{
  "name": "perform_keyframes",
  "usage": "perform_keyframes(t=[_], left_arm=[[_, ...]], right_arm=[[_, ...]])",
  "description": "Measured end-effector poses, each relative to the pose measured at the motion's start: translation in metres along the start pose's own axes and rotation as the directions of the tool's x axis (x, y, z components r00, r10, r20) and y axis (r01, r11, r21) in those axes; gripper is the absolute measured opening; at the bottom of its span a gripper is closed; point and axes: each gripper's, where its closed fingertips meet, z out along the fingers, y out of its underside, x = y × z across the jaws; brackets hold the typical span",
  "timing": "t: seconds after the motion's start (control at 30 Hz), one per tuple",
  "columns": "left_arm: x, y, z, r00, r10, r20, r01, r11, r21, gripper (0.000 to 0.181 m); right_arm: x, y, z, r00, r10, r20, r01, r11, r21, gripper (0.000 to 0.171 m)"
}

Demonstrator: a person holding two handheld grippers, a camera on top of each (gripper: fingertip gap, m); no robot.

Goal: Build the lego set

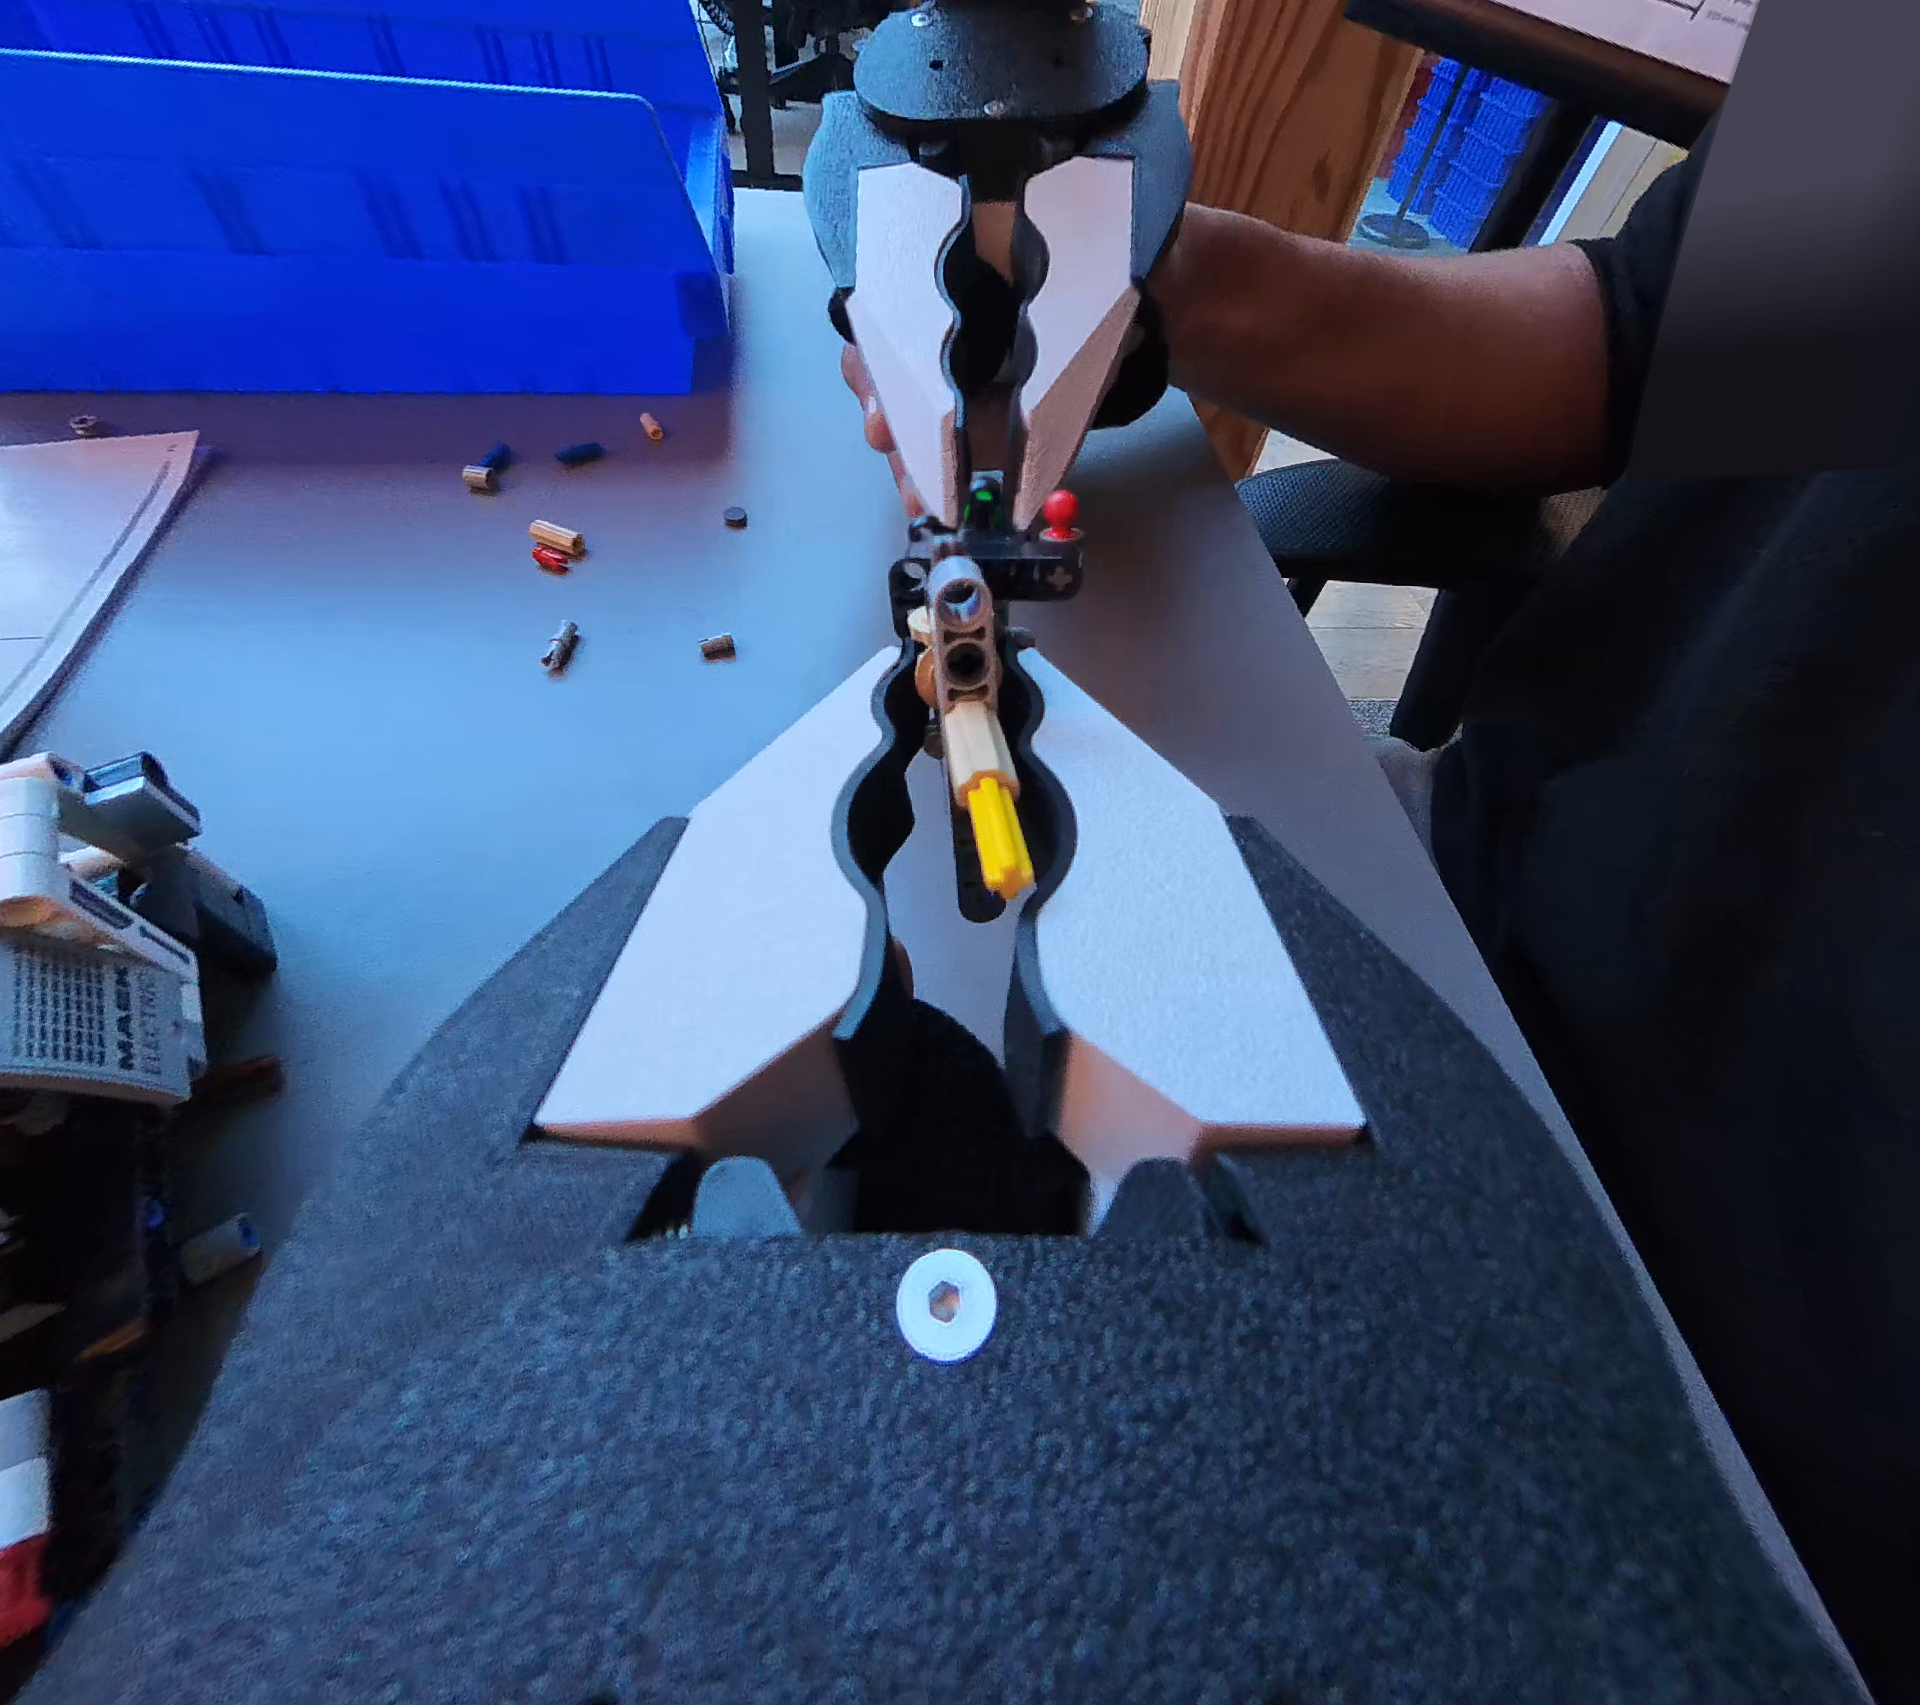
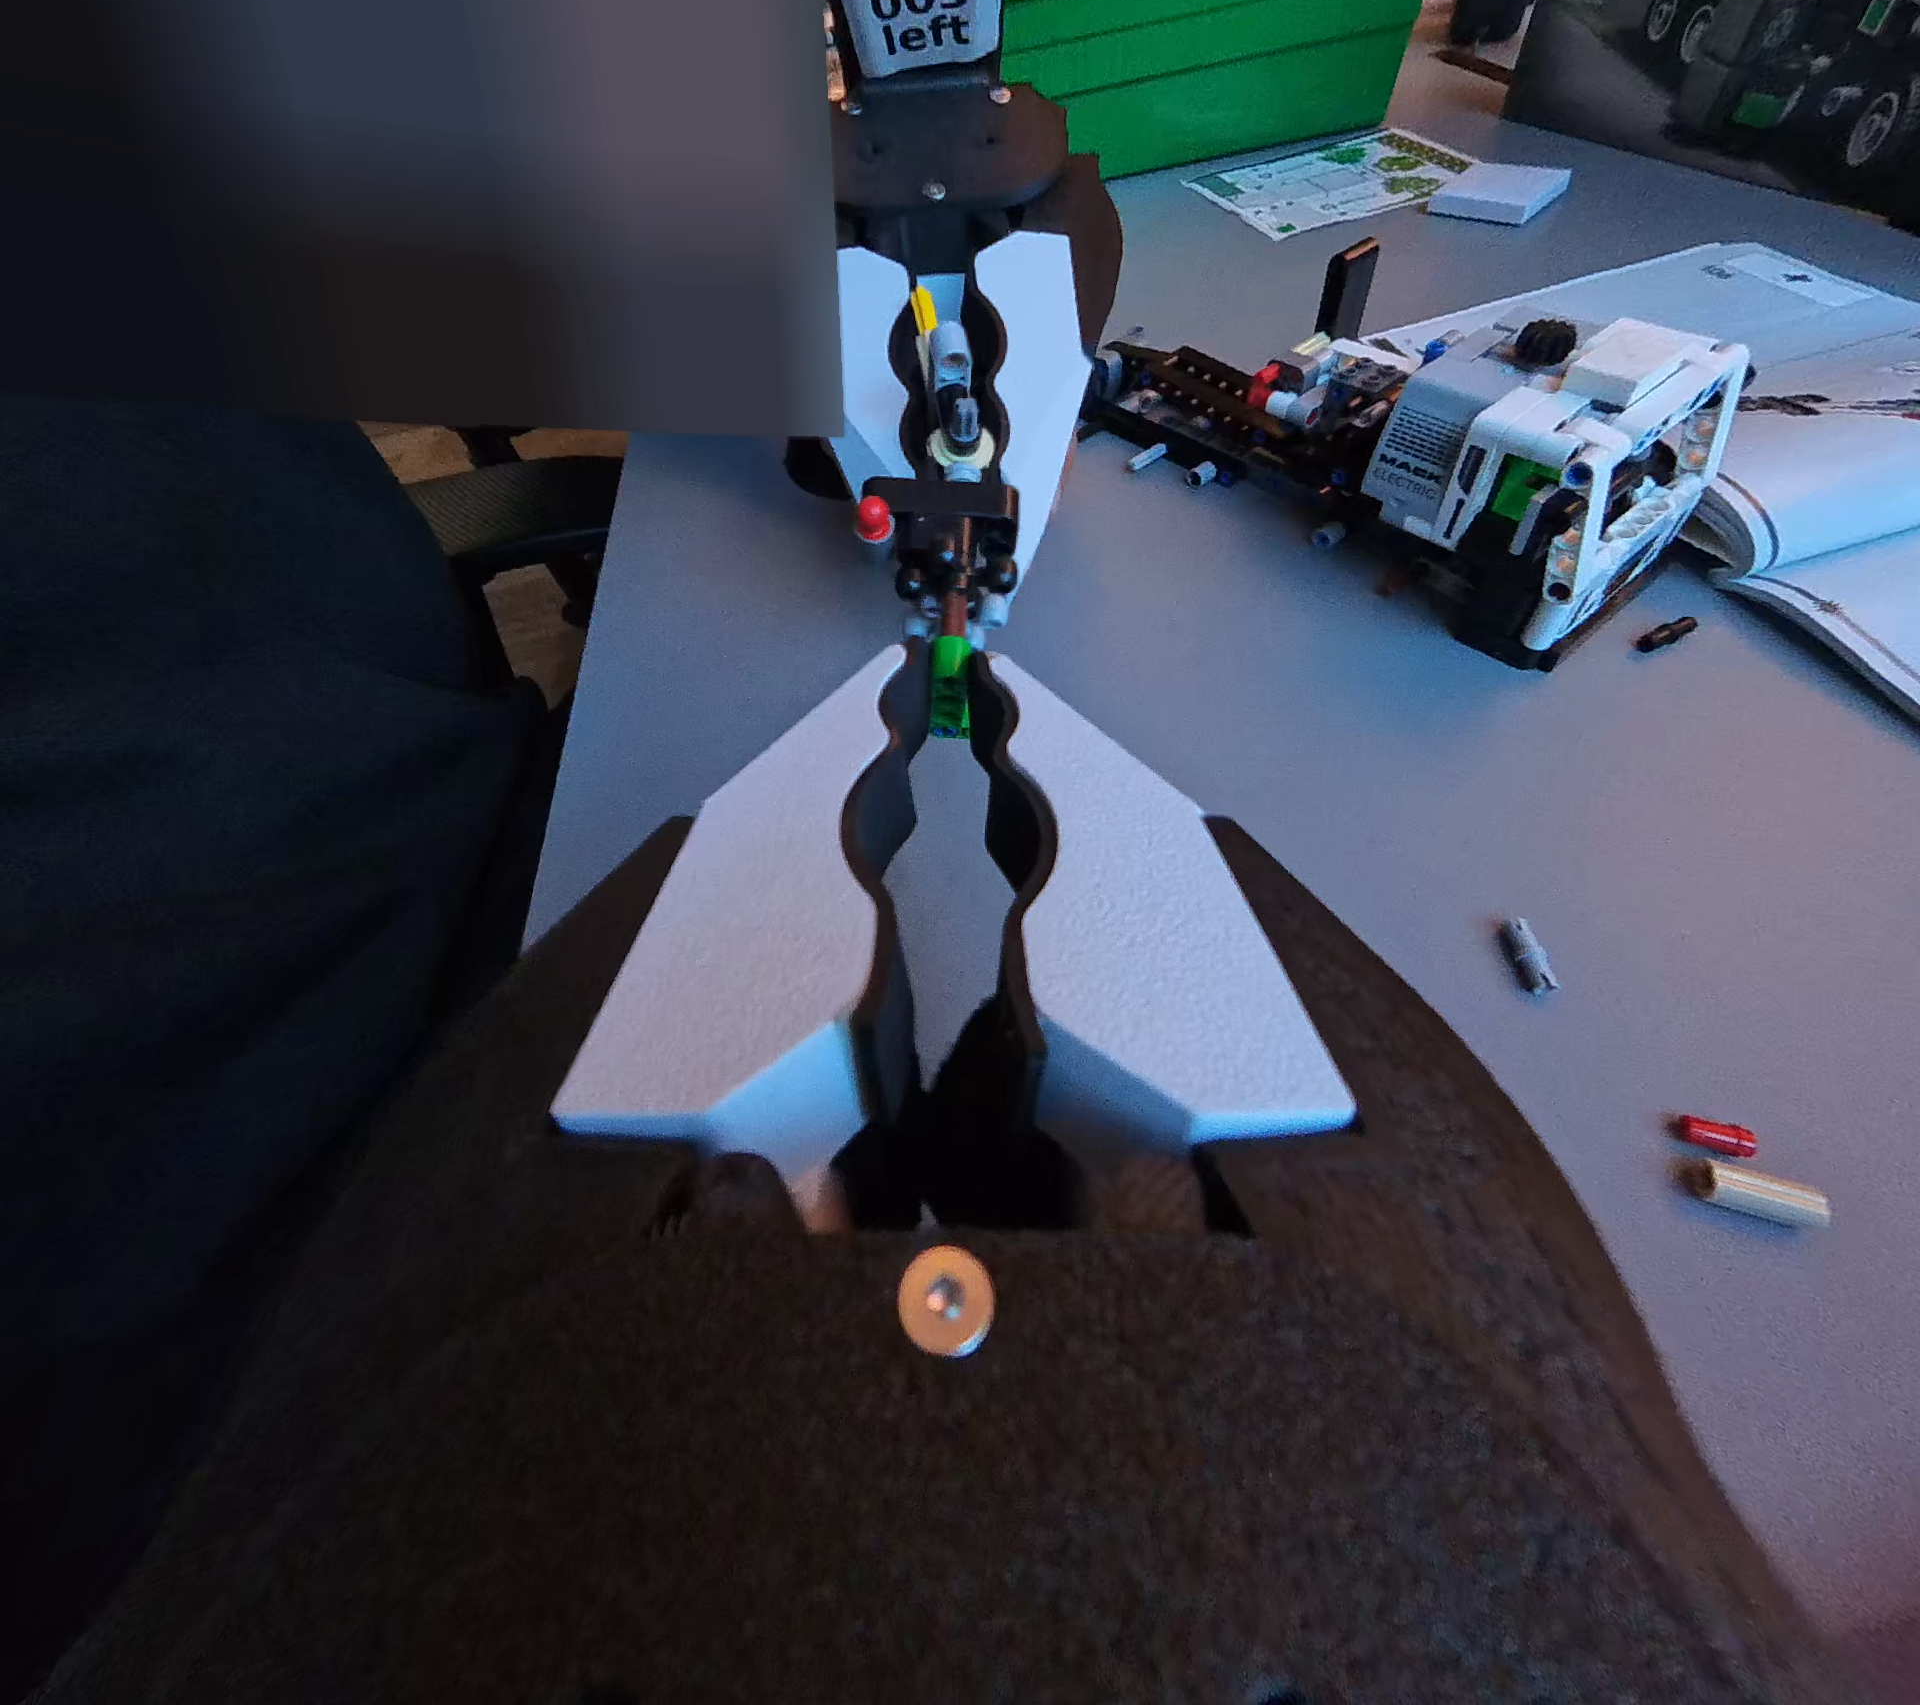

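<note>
The small sub-assembly (image 1: 971, 668) is held in the air over the table edge (image 1: 1195, 575). The left gripper (image 1: 961, 668) is clamped on its tan-and-yellow axle end, the right gripper (image 2: 948, 668) on the green end (both nearly closed). Beyond, the part-built truck (image 2: 1538, 471) stands. Pressing along one straight axis seems advisable.

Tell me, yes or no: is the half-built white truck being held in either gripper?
No. In the right wrist view the white truck sits on the grey table beside the open booklet, apart from both grippers.
</note>
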Motion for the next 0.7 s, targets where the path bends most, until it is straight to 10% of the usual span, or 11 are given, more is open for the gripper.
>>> perform_keyframes(t=[0.7], left_arm=[[-0.0011,-0.0061,-0.0013,0.998,-0.06,-0.013,0.06,0.997,0.043,0.011]], right_arm=[[0.0023,0.0049,0.0091,1.0,0.023,-0.018,-0.024,0.999,-0.043,0.006]])
